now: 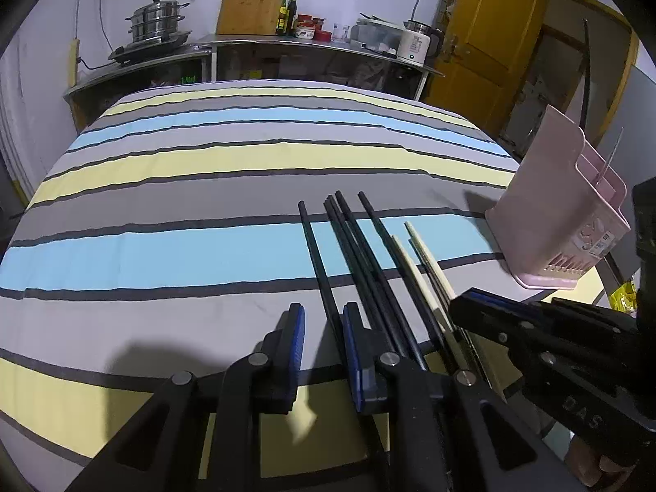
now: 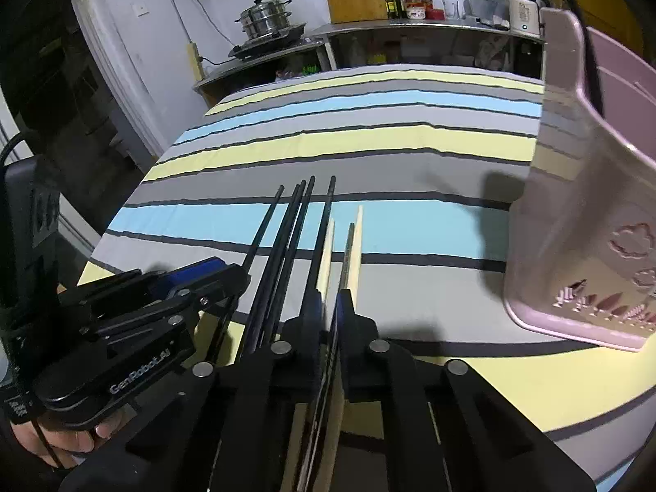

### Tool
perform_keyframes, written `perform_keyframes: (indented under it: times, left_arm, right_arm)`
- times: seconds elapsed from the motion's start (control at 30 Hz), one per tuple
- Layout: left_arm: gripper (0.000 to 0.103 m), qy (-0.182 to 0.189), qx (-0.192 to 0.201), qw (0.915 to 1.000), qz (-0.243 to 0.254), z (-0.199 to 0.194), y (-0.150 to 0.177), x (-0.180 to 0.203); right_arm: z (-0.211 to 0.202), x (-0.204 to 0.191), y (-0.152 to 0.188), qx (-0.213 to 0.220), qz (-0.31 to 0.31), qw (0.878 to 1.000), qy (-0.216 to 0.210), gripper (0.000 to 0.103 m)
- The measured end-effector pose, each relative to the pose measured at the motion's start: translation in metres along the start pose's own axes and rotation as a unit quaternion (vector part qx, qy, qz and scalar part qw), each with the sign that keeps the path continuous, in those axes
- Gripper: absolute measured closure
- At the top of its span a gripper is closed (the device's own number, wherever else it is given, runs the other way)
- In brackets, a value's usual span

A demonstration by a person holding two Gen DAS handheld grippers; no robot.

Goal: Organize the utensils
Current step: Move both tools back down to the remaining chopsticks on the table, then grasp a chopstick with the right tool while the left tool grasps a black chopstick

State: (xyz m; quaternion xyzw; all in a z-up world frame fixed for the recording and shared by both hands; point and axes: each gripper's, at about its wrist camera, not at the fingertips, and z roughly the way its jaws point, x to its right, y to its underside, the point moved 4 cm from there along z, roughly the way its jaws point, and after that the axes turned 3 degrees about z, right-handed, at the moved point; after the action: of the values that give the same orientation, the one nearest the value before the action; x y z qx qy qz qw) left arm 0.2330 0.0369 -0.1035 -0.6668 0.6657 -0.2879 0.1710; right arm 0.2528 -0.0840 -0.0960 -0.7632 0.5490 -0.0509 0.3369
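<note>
Kitchen counter (image 1: 311,47) at the back, striped cloth (image 1: 205,254) up front looks soft, so sticks could sink and roll. Pink holder (image 2: 574,221) stands far right. Chopsticks (image 2: 287,246) lie between your grippers: light, stiff, slick, so pinch near the thick ends. Right gripper (image 2: 330,311) pinches a thin dark stick beside the pale pair; left gripper (image 1: 324,328) stands slightly spread around one black stick.
</note>
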Motion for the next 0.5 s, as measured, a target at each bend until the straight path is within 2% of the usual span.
perform_keyframes:
  times: [0.5]
  left_arm:
    - [0.084,0.009,-0.016,0.9998,0.004,0.006,-0.009,-0.002]
  right_arm:
    - [0.017,0.006,-0.007,-0.017,-0.006,1.000,0.018,0.098]
